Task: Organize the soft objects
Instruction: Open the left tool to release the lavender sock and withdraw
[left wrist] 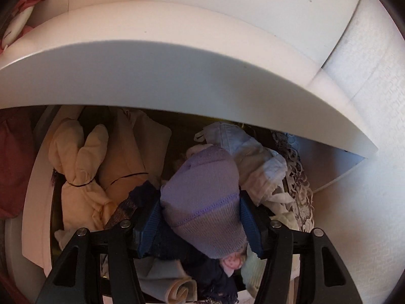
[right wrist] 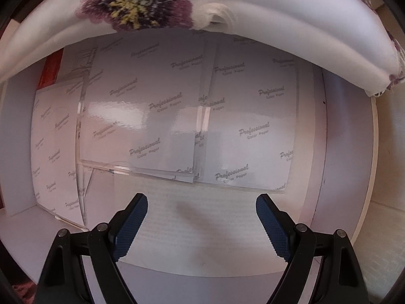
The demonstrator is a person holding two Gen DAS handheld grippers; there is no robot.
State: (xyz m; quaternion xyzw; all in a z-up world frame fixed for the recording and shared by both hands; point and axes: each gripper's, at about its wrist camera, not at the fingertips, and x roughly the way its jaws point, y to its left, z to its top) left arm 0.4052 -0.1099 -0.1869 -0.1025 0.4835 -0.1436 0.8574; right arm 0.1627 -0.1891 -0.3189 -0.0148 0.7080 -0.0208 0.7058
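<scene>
In the left wrist view my left gripper (left wrist: 200, 202) is shut on a rolled purple sock (left wrist: 202, 197), held over an open drawer (left wrist: 33, 202) full of soft items. A cream knotted cloth (left wrist: 78, 167) lies at the drawer's left, white and pale blue cloths (left wrist: 255, 159) at its right, dark blue fabric (left wrist: 174, 243) under the sock. In the right wrist view my right gripper (right wrist: 201, 212) is open and empty, pointing into a white compartment (right wrist: 339, 152) lined with glossy printed paper sheets (right wrist: 157, 116).
A white cabinet top (left wrist: 177, 71) overhangs the drawer. Lace fabric (left wrist: 298, 185) lies along the drawer's right side. Red cloth (left wrist: 12, 159) is at far left. A white floral cloth (right wrist: 141, 7) hangs over the top of the compartment in the right wrist view.
</scene>
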